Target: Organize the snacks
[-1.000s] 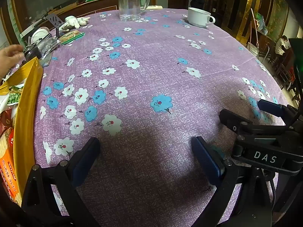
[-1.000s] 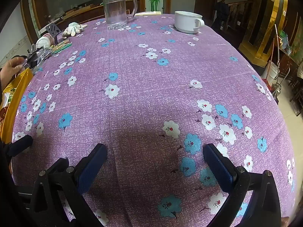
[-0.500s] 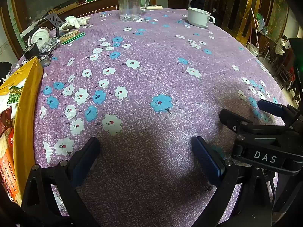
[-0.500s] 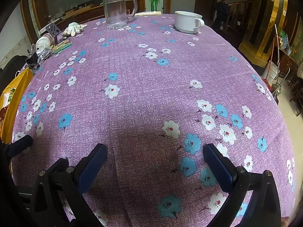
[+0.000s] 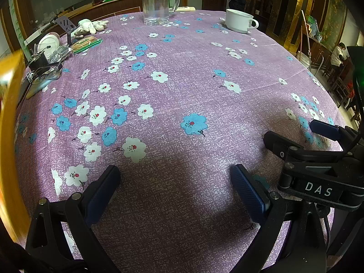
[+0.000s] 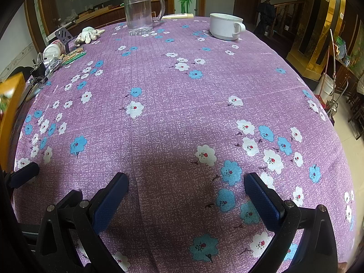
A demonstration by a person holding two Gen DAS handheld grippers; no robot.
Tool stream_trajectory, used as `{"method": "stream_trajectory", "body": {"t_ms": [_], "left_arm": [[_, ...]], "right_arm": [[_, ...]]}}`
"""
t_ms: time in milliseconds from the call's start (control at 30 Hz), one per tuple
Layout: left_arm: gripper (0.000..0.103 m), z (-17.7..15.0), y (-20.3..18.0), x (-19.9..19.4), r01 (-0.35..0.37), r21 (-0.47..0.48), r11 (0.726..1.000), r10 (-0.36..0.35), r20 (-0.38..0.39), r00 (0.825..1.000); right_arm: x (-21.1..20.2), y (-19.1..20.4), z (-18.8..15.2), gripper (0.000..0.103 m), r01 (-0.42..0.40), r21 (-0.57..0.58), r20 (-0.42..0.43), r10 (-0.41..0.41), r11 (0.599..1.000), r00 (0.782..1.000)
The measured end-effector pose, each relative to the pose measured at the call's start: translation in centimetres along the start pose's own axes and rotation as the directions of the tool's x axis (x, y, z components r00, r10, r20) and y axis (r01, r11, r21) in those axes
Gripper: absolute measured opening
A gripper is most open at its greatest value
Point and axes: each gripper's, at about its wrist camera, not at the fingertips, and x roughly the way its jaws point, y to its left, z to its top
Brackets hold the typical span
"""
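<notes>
Ahead of both grippers the tablecloth [image 6: 182,104] lay bare. Far ahead stood a glass mug [image 6: 141,11] and white cup [image 6: 225,26]; clutter [image 5: 52,52] crowded far left.

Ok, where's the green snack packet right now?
The green snack packet lies at the table's far left edge in both views, just right of the white cup and in front of the white gloves.

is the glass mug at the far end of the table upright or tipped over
Upright: the glass mug stands on its base on the floral tablecloth, handle to the side, rim up.
</notes>
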Motion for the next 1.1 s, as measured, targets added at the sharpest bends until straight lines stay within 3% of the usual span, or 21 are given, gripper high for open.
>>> {"method": "stream_trajectory", "body": {"t_ms": [1100], "left_arm": [[0.099, -0.28, 0.29, -0.11, 0.000, 0.000, 1.000, 0.000, 0.000, 1.000]], "right_arm": [[0.00, 0.05, -0.01, 0.103, 0.000, 0.000, 0.001, 0.000, 1.000, 1.000]]}}
